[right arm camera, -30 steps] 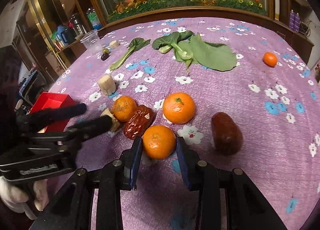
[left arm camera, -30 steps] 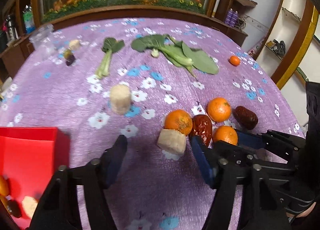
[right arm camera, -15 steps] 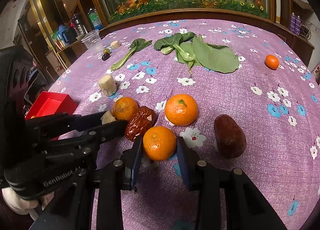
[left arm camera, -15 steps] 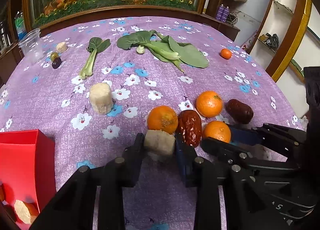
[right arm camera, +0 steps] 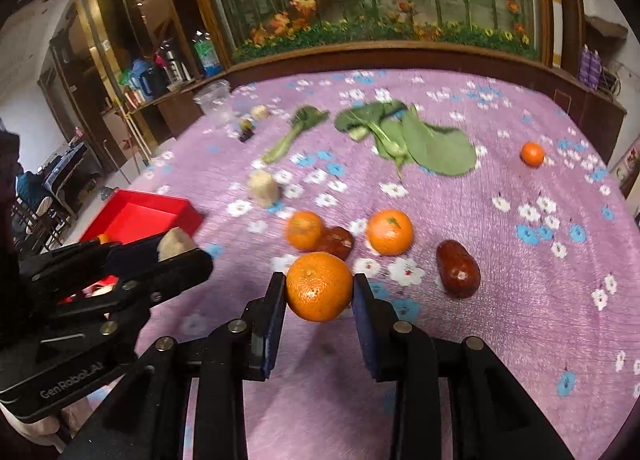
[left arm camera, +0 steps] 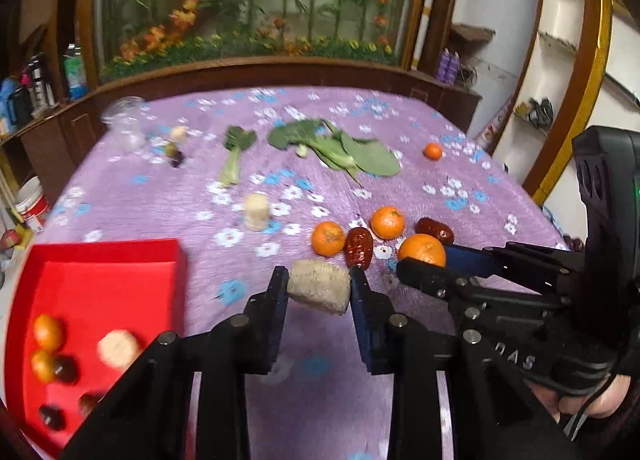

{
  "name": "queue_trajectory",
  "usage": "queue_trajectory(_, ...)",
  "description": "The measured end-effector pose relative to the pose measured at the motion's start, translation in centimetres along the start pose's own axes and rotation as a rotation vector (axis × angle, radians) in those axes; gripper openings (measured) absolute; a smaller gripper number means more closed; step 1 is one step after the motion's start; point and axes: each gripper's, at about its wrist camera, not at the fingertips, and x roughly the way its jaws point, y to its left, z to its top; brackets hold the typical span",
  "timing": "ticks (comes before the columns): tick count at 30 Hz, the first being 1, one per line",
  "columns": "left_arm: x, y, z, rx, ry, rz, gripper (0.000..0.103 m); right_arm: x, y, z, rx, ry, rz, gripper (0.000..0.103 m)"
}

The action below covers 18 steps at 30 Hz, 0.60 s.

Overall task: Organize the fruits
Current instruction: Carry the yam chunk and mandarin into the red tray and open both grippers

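**A:** Left claw [left arm camera: 319,292] is clamped on the pale chunk [left arm camera: 319,291], dead centre of the left view and clear of the cloth. Looks fibrous and stiff, so I'd say it takes a firm squeeze on its flat ends without crushing.

**B:** And the right claw [right arm camera: 319,287] grips the orange [right arm camera: 319,286] across its widest part, centre of its own view. Round, waxy skin, probably light. My guess is it could roll out if the squeeze sits off-centre.

**A:** Red tray [left arm camera: 120,260] at lower left already carries oranges, dark fruit and a pale piece.

**B:** The worktop [right arm camera: 520,340] wears a purple flowered cloth, soft, likely grippy. More oranges, two dark red fruits [right arm camera: 457,269] and leafy greens [right arm camera: 420,136] lie further up.

**A:** Behind, a planted glass case and wooden shelving.
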Motion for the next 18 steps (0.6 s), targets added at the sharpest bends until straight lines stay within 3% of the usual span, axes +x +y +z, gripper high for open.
queue_trajectory(6, -7.1, 4.1, -1.4, -0.096, -0.090, 0.096, 0.029, -3.7, 5.0, 0.5, -0.073, -0.067, 0.047, 0.036)
queue_trajectory(11, -11.2, 9.8, -3.0, -0.209, -0.131, 0.234, 0.030, -4.5, 9.7, 1.0, -0.142, -0.084, 0.107, 0.036)
queue_trajectory(14, -12.0, 12.8, -4.5, -0.258, -0.122, 0.303, 0.030, -3.6, 12.4, 1.2, -0.177, -0.064, 0.152, 0.036)
queue_trajectory(18, -11.0, 15.5, -6.8, -0.309, -0.066, 0.330, 0.030, -0.6, 15.4, 1.5, -0.207, -0.006, 0.195, 0.036)
